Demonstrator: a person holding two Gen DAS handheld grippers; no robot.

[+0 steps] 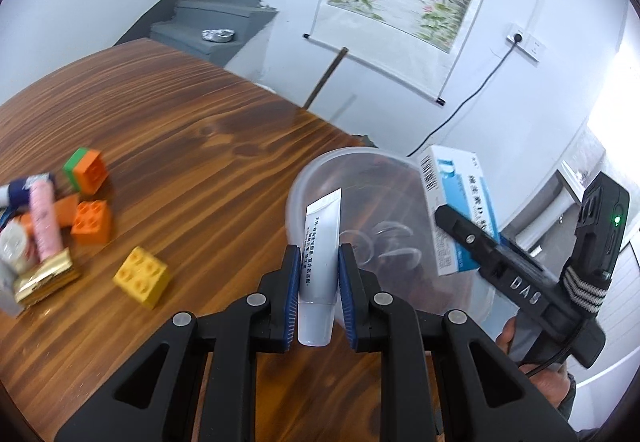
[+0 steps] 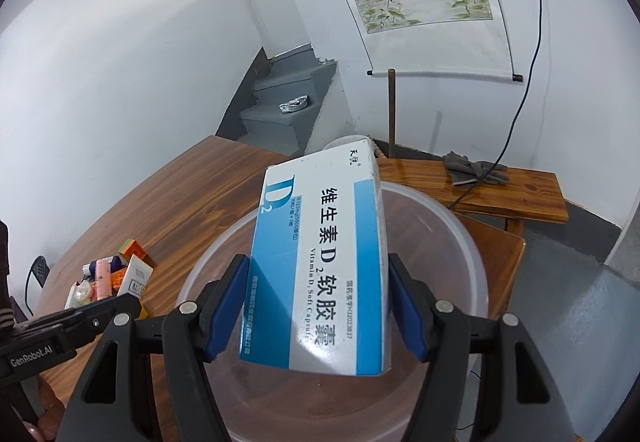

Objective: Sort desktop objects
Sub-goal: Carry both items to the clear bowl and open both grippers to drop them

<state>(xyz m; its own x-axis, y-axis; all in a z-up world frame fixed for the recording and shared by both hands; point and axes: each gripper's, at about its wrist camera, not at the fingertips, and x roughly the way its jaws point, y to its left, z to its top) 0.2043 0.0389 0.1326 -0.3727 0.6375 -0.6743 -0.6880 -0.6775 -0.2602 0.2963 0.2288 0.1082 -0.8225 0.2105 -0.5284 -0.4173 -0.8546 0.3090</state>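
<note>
Currently I log: left gripper (image 1: 319, 278) pinching white tube (image 1: 320, 262), right gripper (image 2: 318, 306) clamping vitamin box (image 2: 320, 266), both above clear tub (image 2: 448, 230).

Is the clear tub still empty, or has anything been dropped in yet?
Empty, it seems: the clear tub shows only bare bottom. The vitamin box and white tube remain gripped above it.

Glossy varnished wood table (image 1: 200, 129); translucent smooth plastic tub (image 2: 460, 242); printed cardboard box (image 2: 320, 262).

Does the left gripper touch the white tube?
Touching. In the left wrist view, both blue pads of the left gripper press on the sides of the white tube, holding it above the clear tub.
</note>
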